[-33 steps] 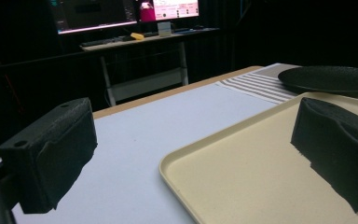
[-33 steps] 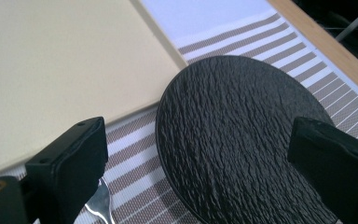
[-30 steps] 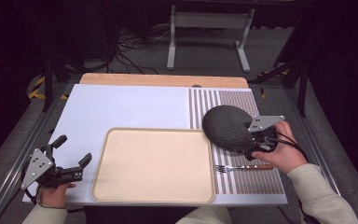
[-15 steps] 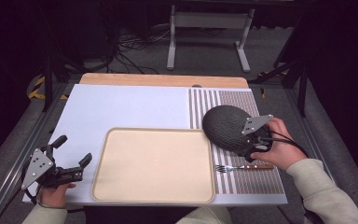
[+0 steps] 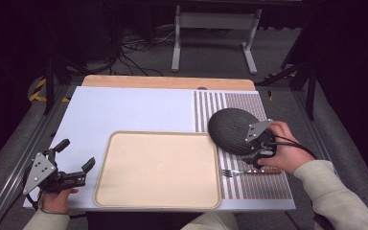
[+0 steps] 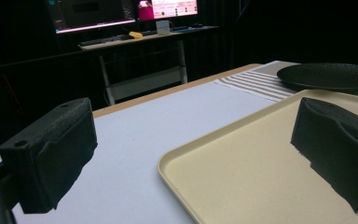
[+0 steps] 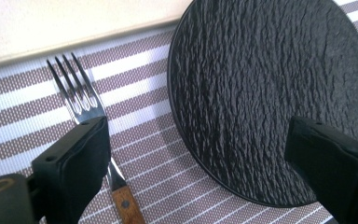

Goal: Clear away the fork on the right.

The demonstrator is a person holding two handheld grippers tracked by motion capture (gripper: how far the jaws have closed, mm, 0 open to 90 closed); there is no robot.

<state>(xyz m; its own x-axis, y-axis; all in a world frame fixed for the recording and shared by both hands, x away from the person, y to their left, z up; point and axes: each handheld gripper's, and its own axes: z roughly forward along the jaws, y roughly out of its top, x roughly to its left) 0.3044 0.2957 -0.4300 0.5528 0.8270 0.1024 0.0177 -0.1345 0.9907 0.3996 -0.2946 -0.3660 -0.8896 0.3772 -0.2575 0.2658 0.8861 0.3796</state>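
Right gripper view: rough black plate [image 7: 270, 93] on striped placemat [image 7: 37, 121]; wooden-handled fork [image 7: 86, 116] beside it; right gripper [image 7: 205, 172] spread wide above both.
High view: left gripper [image 5: 74, 160] agape beside cream tray [image 5: 158, 201].
Left gripper view: monitors [image 6: 121, 11] glow beyond table [image 6: 144, 126].

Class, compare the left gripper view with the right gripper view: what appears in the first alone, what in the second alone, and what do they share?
Left gripper view alone: the bare white table surface, lit monitors on a far desk, and the cream tray seen as a wide expanse between open jaws. Right gripper view alone: the fork with its wooden handle, lying on the mat beside the plate. Shared: the black textured plate, the striped placemat, and an edge of the tray.
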